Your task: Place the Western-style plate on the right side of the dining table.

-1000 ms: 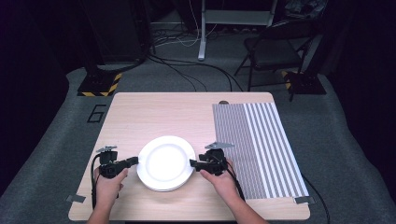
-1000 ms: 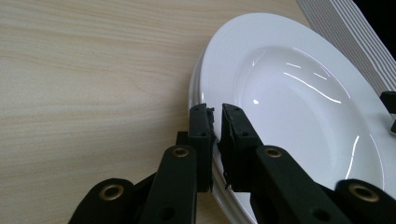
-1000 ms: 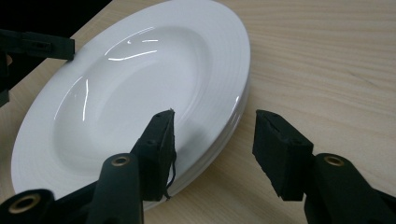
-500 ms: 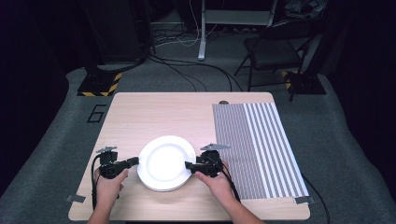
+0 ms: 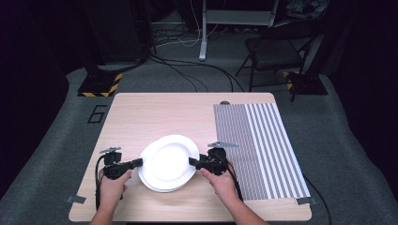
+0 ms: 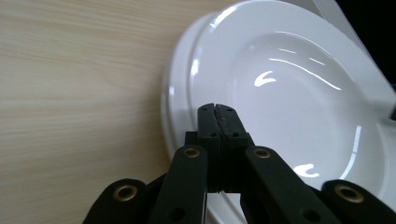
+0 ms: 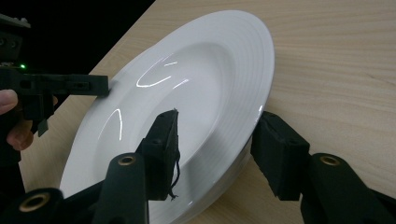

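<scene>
Step in hand: the person is working at the top plate (image 5: 168, 159) of a stack of two, apparently to lift it off the lower plate (image 5: 152, 183).
Location of plates: the stack is sitting on the worktop (image 5: 164, 117) near the person's edge, left of the striped mat (image 5: 263, 140). The top plate is lying offset toward the far right of the lower one.
Left hand-held gripper (image 5: 139, 162): its jaws are pressed together with nothing between them. The closed tip is resting at the left rim of the top plate, acting as a stop.
Right hand-held gripper (image 5: 191, 161): its jaws are standing spread astride the right rim and have just been closing, with the rim between them. One jaw is lying over the plate's inner slope and the other outside the edge. Whether the pads are pressing yet cannot be confirmed.
Grip depth: the right jaws are working best when seated well over the rim, not on its outermost lip, since glazed ware is likely to slip.
Layer selection: the outer jaw is needing to enter between the two rims, so that the top plate alone is being taken.
Bracing: the left tip is serving best by holding the stack against sideways push while the right jaws are closing.
Closing force: a gradual squeeze is advisable, because a sudden one could skid the stack toward the worktop edge.
Lift: keeping the plate level is the safer course.
</scene>
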### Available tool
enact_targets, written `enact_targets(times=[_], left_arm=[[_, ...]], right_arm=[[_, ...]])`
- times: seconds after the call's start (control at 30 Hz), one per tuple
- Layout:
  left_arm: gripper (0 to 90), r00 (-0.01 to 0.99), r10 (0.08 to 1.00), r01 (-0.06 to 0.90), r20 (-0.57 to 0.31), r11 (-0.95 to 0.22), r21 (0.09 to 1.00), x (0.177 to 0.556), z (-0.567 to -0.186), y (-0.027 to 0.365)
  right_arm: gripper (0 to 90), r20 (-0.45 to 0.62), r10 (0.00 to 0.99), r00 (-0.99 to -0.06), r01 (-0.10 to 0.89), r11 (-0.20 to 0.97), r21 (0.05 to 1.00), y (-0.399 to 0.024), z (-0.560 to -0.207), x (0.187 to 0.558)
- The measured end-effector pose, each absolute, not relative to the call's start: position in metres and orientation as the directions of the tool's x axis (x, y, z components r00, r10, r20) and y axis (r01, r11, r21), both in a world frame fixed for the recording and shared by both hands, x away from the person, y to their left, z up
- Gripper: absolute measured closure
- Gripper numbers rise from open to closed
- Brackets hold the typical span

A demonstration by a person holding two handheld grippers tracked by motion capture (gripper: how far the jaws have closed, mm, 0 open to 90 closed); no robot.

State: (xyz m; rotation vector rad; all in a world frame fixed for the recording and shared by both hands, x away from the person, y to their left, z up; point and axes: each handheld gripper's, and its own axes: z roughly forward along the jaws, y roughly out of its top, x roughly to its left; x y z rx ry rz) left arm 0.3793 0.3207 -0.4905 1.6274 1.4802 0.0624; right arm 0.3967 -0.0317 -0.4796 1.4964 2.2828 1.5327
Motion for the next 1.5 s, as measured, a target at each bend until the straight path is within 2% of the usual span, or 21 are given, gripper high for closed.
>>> enact_targets(times=[0.17,0.7,0.83,1.1,1.27,1.37,1.5], left_arm=[[89.7,0.303,0.841,0.752,-0.448,0.078,0.655,0.379,-0.489,0.307],[90.0,0.321,0.832,0.739,-0.452,0.079,0.669,0.379,-0.491,0.31],[90.0,0.324,0.828,0.74,-0.457,0.079,0.667,0.379,-0.491,0.312],[89.8,0.317,0.84,0.742,-0.44,0.07,0.667,0.379,-0.489,0.311],[83.8,0.307,0.857,0.723,-0.414,0.073,0.687,0.378,-0.487,0.313],[75.3,0.29,0.87,0.719,-0.398,0.077,0.691,0.378,-0.487,0.315],[73.0,0.302,0.867,0.716,-0.397,0.069,0.695,0.378,-0.487,0.313]], right_arm=[[53.7,0.445,0.707,-0.55,0.684,0.075,0.726,-0.032,-0.48,0.397],[60.0,0.552,0.647,-0.526,0.759,0.064,0.648,-0.036,-0.492,0.404],[65.1,0.567,0.633,-0.528,0.764,0.062,0.642,-0.035,-0.493,0.404],[69.0,0.609,0.608,-0.509,0.786,0.04,0.617,-0.037,-0.494,0.405],[69.7,0.617,0.602,-0.507,0.787,0.033,0.616,-0.039,-0.494,0.405],[71.9,0.628,0.599,-0.497,0.788,0.008,0.616,-0.043,-0.492,0.405],[73.3,0.635,0.598,-0.489,0.79,-0.005,0.613,-0.048,-0.49,0.407]])
